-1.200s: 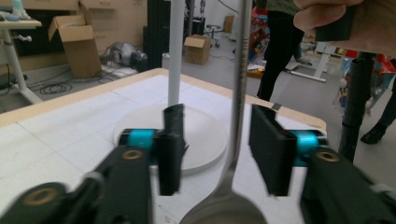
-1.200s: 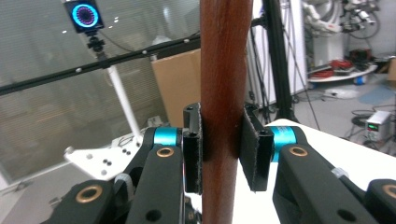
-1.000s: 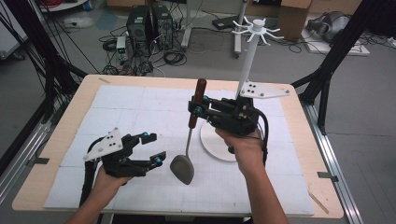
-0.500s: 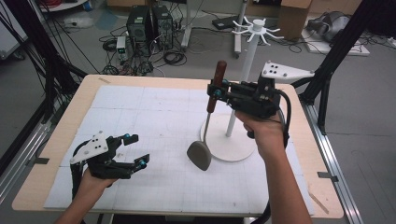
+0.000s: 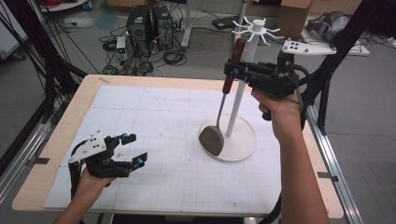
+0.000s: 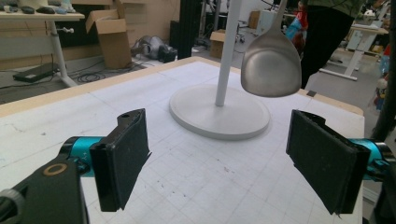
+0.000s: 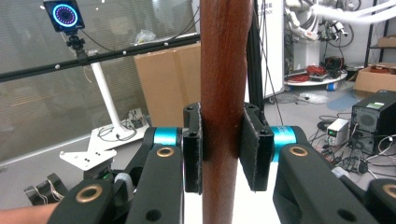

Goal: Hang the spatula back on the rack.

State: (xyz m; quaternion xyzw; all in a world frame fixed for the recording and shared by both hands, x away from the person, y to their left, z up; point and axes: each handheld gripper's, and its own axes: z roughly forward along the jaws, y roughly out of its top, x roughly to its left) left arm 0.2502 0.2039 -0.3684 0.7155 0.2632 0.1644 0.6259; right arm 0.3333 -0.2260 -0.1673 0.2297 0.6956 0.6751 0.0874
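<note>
Above the round base of the white rack [image 5: 236, 139], in the high view, the right gripper [image 5: 232, 71] clamps the spatula [image 5: 221, 111] by its wooden handle, blade hanging beside the pole; the left gripper [image 5: 133, 149] rests wide open on the table [image 5: 154, 102]. The left gripper view shows spread jaws, the blade beyond. The right gripper view shows pads [image 7: 192, 148] squeezing the handle.

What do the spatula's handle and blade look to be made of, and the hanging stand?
The spatula handle looks like varnished wood: reddish brown, faint grain, slight sheen. The spatula blade looks like brushed metal, probably steel: dull grey with soft reflections. The stand is uniformly matte white on pole, base and hooks; painted metal or plastic, hard to tell which. The right tool is clamped on the handle.
</note>
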